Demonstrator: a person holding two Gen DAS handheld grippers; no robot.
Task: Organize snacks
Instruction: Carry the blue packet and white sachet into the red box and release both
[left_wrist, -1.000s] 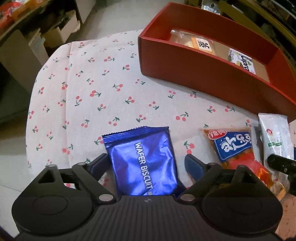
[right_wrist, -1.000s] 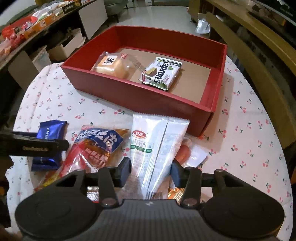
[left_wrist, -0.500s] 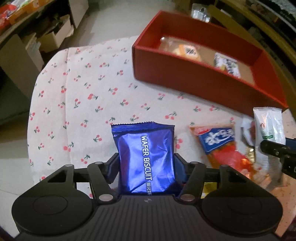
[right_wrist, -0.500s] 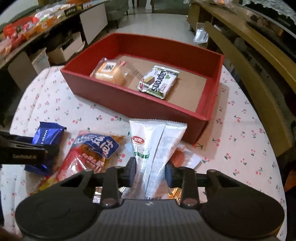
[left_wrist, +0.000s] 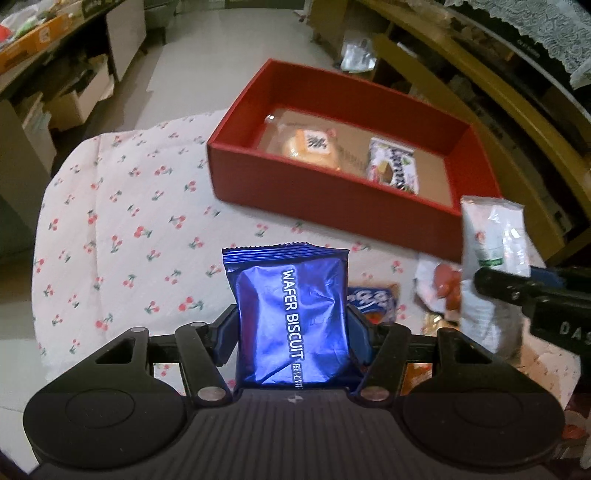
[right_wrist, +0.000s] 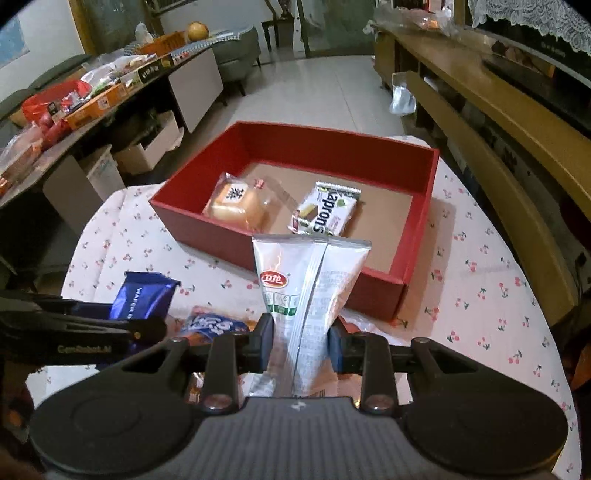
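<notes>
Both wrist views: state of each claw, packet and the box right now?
left claw: shut on blue wafer biscuit packet, lifted
right claw: shut on white packet, lifted
red box: open-topped, on the table
bun packet: lying in the box
green wafer packet: lying in the box
orange-and-blue packet: on the cloth
</notes>
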